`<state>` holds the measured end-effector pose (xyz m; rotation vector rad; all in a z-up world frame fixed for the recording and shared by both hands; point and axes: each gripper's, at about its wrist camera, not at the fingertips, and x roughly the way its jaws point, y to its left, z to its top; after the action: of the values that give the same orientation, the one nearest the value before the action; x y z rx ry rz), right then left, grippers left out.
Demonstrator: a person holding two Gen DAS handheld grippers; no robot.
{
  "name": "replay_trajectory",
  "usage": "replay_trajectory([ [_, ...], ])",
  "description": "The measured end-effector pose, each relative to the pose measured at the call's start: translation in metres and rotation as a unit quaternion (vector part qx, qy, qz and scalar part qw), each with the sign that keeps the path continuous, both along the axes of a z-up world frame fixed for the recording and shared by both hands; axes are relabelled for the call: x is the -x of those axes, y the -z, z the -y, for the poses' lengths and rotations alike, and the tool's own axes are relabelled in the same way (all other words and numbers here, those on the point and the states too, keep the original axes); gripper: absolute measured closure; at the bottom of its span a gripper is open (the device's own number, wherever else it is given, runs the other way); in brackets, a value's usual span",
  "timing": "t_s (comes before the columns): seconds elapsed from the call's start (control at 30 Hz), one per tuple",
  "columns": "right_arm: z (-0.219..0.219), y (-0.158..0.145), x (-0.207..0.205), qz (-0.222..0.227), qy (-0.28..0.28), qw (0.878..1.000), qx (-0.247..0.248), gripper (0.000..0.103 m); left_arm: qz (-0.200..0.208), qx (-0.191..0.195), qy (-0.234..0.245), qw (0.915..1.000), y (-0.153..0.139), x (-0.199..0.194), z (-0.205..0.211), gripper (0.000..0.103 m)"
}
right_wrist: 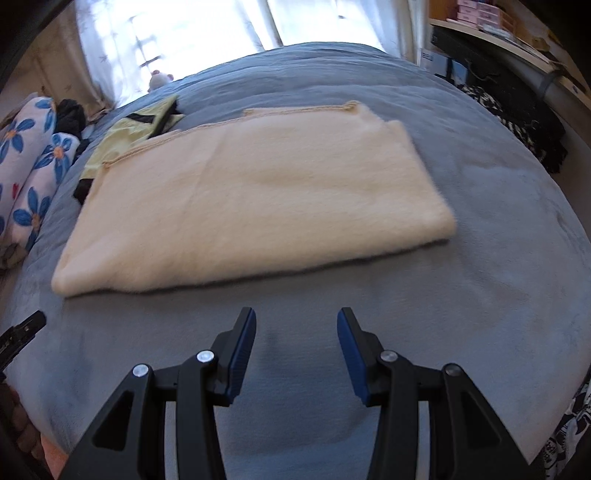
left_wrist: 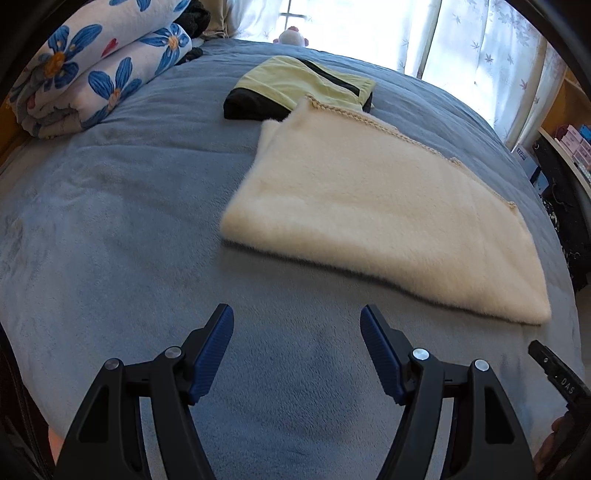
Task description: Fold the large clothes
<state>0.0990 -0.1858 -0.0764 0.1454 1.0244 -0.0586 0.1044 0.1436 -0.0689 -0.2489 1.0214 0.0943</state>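
Left gripper [left_wrist: 297, 321] wide apart, right gripper [right_wrist: 296, 325] narrower but parted, both empty, over bare bedspread [left_wrist: 110, 229]. Folded cream blanket [right_wrist: 255, 195] flat just beyond; yellow-black garment [left_wrist: 299, 86] at far left corner.

I'm looking across a blue bedspread [left_wrist: 110, 221] toward a bright window [left_wrist: 362, 22] with sheer flower-print curtains [left_wrist: 491, 48], a wooden shelf [right_wrist: 491, 31] along the right wall
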Motion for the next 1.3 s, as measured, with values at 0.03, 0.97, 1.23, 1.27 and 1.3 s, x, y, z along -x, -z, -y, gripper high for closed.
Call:
replay_trajectory([
  [0.03,-0.007,0.000,0.002,0.004,-0.007,1.000,0.004,0.057,-0.002,0.004,0.003,1.0000,0.001,0.000,0.001,0.034],
  [0.97,-0.056,0.016,-0.060,0.078,-0.040,0.996,-0.015,0.054,0.025,0.239,-0.002,0.9707,0.089,-0.086,-0.002,0.032],
  [1.23,-0.059,0.024,-0.075,0.075,-0.040,0.996,-0.013,0.054,0.058,0.218,-0.034,0.9735,0.094,-0.134,-0.005,0.032],
  [1.27,-0.060,0.024,-0.076,0.076,-0.040,0.996,-0.012,0.054,0.063,0.215,-0.044,0.9736,0.093,-0.138,-0.006,0.032],
  [1.3,-0.060,0.023,-0.077,0.078,-0.041,0.996,-0.012,0.054,0.071,0.210,-0.055,0.9736,0.091,-0.141,-0.008,0.033],
])
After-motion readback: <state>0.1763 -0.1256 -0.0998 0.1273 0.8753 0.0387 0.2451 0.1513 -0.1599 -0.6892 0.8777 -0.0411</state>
